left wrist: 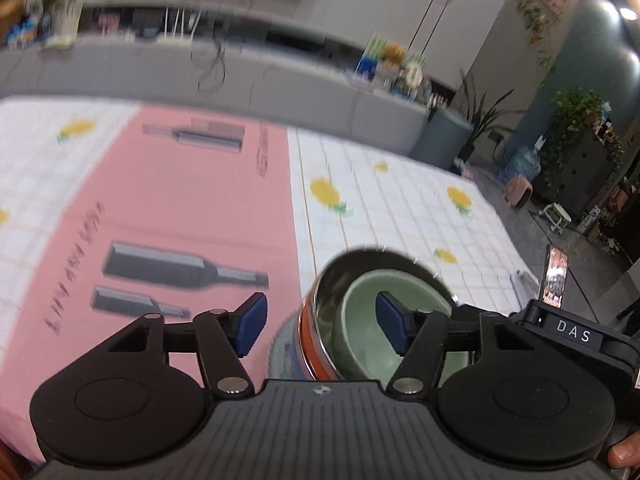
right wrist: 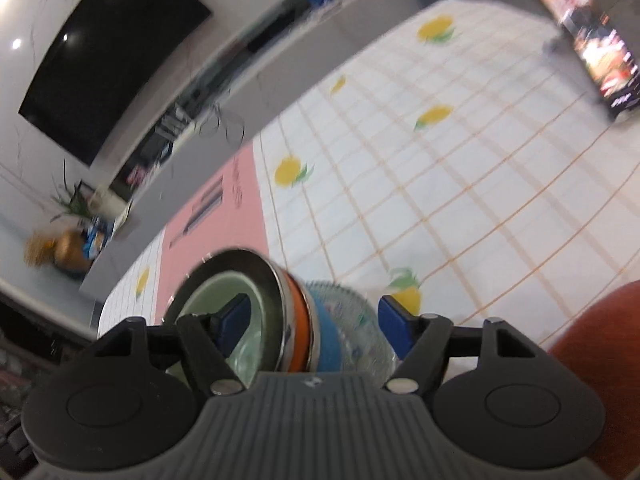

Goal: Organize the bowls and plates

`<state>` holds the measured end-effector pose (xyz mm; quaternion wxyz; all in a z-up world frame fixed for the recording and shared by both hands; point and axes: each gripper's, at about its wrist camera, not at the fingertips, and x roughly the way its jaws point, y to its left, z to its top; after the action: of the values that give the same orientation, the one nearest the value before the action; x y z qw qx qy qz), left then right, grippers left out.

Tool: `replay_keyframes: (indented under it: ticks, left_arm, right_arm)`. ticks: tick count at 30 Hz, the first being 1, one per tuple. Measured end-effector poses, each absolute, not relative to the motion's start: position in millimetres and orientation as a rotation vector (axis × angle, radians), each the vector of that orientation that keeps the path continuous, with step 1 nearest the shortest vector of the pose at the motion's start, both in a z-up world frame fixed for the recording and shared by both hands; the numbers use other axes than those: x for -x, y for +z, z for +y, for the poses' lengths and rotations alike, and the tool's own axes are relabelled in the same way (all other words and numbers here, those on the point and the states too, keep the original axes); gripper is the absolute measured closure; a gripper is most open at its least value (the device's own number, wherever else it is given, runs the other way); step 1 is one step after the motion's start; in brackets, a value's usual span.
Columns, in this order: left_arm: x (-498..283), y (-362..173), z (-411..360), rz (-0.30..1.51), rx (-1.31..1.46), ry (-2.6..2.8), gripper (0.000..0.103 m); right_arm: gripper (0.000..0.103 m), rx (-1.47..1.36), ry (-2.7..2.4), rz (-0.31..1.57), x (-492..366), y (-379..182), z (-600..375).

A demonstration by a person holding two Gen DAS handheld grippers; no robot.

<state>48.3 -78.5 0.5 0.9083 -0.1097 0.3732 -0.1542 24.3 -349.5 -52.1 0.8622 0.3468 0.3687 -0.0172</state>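
Note:
A stack of dishes is tilted up between the two grippers: a green ceramic bowl [left wrist: 362, 312] nested in a steel bowl with an orange band [left wrist: 314, 330], over a blue-patterned plate [left wrist: 282, 350]. In the right wrist view the green bowl [right wrist: 208, 292] sits in the steel bowl [right wrist: 298, 320], with the blue plate [right wrist: 330, 340] and a clear glass dish [right wrist: 368, 344] behind. My left gripper [left wrist: 322, 322] is open, its jaws straddling the stack's rim. My right gripper [right wrist: 316, 322] is open, its jaws straddling the stack.
The table carries a white checked cloth with lemon prints [left wrist: 400, 208] and a pink poster mat [left wrist: 180, 208]. A phone on a stand [left wrist: 556, 276] stands at the right edge. A grey counter [left wrist: 240, 72] runs behind. An orange object [right wrist: 600, 360] lies at lower right.

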Motion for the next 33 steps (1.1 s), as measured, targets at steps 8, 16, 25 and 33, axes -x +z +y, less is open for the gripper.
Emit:
replay_keyframes:
  ticks: [8,16,25,33]
  left_arm:
    - [4,51,-78,0.449,-0.024,-0.239,0.027]
    - [52,77,-73,0.268,-0.171,-0.140,0.019]
    - [76,85,-58,0.173,-0.096,-0.050,0.007]
    - [88,68,-45,0.125,-0.108,-0.008,0.005]
  right_arm:
    - [0.027,-0.528,-0.072,0.616,10,-5,-323]
    - [0.019,-0.300,-0.079,0.415,59,41,-282]
    - [0.007,-0.185,-0.085,0.171,118,57,-253]
    - [0.003,-0.150,-0.103,0.111,139,37,-246]
